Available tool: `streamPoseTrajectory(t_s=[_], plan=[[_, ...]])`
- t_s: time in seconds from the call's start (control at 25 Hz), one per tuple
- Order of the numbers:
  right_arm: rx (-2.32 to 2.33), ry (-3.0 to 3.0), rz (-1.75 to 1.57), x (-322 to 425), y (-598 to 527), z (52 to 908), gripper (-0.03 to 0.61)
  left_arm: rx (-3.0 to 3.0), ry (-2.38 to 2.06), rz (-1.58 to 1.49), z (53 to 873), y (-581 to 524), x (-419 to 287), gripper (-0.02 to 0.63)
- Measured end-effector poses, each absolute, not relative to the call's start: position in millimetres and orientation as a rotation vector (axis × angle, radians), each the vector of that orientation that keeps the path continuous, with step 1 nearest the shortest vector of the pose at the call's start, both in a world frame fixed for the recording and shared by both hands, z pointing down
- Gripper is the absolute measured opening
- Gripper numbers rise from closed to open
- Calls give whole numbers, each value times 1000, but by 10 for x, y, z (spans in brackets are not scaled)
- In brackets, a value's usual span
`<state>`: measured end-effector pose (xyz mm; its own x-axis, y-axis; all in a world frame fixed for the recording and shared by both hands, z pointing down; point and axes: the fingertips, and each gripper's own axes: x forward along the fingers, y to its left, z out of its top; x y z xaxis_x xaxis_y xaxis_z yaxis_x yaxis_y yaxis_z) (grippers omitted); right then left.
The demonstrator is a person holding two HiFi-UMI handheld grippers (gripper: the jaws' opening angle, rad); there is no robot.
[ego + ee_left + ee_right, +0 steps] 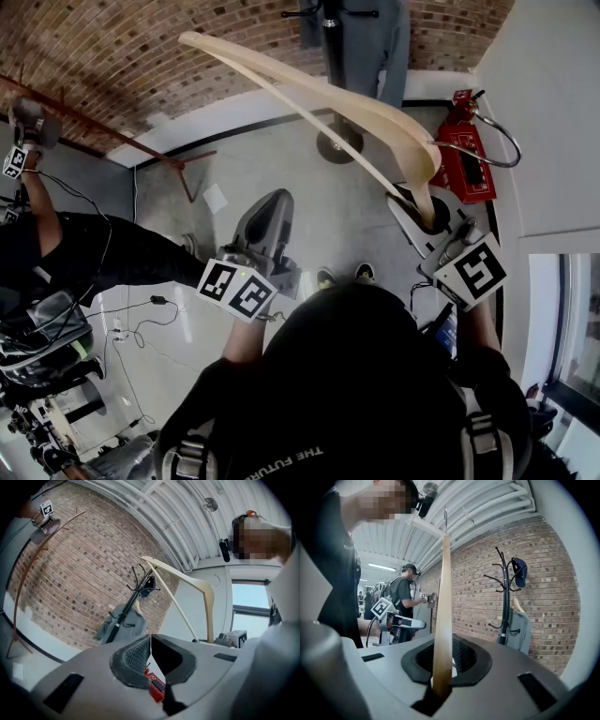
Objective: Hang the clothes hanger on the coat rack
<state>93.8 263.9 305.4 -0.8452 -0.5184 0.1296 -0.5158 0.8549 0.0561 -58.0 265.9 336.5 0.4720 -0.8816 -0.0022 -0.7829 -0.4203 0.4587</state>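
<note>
Left gripper [274, 202] centre-left of frame, jaws closed together, nothing held. Wooden hanger [309, 94] spans upper middle, up in the air. Coat rack [336, 144] top centre, hanger not on it. Right gripper [424, 214] centre-right, jaws clamped on hanger's lower end.

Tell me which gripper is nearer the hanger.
Right. The right gripper is clamped on one end of the hanger; the left gripper is shut, empty and apart from it, to its left.
</note>
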Motion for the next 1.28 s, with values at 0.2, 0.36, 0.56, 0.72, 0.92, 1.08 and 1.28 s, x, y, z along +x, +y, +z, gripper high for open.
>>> streamPoseTrajectory(t_s=[0.2,0.36,0.56,0.72,0.92,1.08,1.28], plan=[[795,-2887,-8,966,2688,3121,44,2329,-1394,-353,3363,2709,-593,25],[796,-2888,13,950,2732,3152,45,2320,-1394,-355,3428,2748,-608,25],[794,-2903,59,964,2770,3183,44,2322,-1387,-353,3479,2783,-613,25],[805,-2909,106,945,2789,3238,44,2319,-1385,-354,3551,2817,-678,25],[807,-2888,126,744,2790,3034,44,2302,-1371,-369,3398,2832,-914,25],[799,-2886,148,612,2782,3119,44,2304,-1365,-371,3476,2823,-1040,25],[806,-2869,156,483,2776,3203,44,2305,-1359,-352,3543,2794,-1190,25]])
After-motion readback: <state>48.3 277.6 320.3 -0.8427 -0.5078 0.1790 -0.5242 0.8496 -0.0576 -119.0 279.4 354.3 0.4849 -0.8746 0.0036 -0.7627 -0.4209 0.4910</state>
